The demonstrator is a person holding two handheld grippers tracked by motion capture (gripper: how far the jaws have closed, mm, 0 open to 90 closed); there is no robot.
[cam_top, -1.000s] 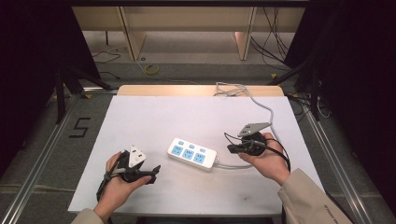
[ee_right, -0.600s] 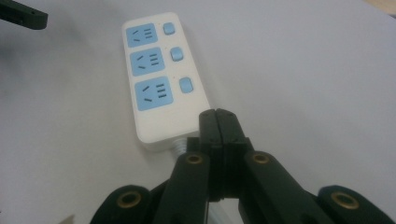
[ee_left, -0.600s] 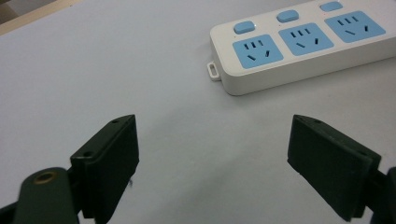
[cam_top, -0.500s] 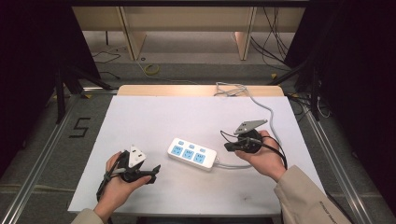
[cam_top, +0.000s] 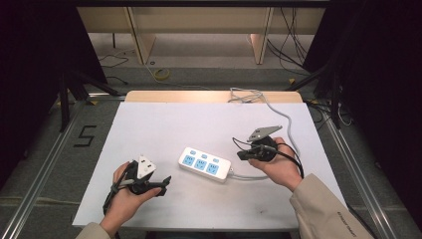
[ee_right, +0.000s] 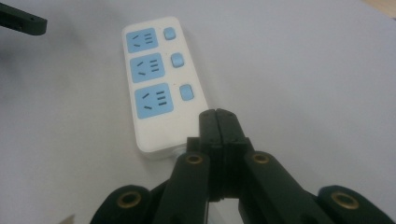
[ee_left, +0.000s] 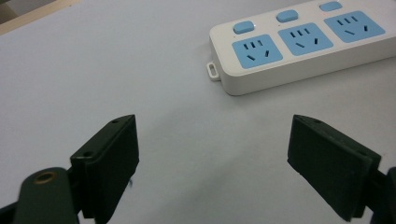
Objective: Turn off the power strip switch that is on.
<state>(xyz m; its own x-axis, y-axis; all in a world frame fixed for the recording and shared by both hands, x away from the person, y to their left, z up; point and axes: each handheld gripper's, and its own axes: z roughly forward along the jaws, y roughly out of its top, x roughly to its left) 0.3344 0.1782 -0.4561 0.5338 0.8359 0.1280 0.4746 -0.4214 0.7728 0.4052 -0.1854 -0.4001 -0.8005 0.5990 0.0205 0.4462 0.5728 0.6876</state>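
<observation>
A white power strip (cam_top: 205, 163) with three blue sockets and three blue switches lies flat in the middle of the white table (cam_top: 164, 124). My left gripper (cam_top: 164, 184) rests low at the front left and points at the strip's left end. Its jaws stand wide open in the left gripper view (ee_left: 215, 158) with bare table between them, and the strip (ee_left: 299, 46) lies a short way ahead. My right gripper (cam_top: 241, 156) hovers just off the strip's right end. In the right gripper view its jaws are shut (ee_right: 218, 119) on nothing, tips just short of the strip (ee_right: 154, 88).
The strip's white cable (cam_top: 286, 129) loops behind my right hand and runs to a tangle at the table's back edge (cam_top: 244, 94). Metal rails flank the table. One jaw of the left gripper (ee_right: 21, 21) shows in the right gripper view's top-left corner.
The right gripper has shifted a little to the left, toward the strip's end. The left gripper and the strip have stayed where they were.
</observation>
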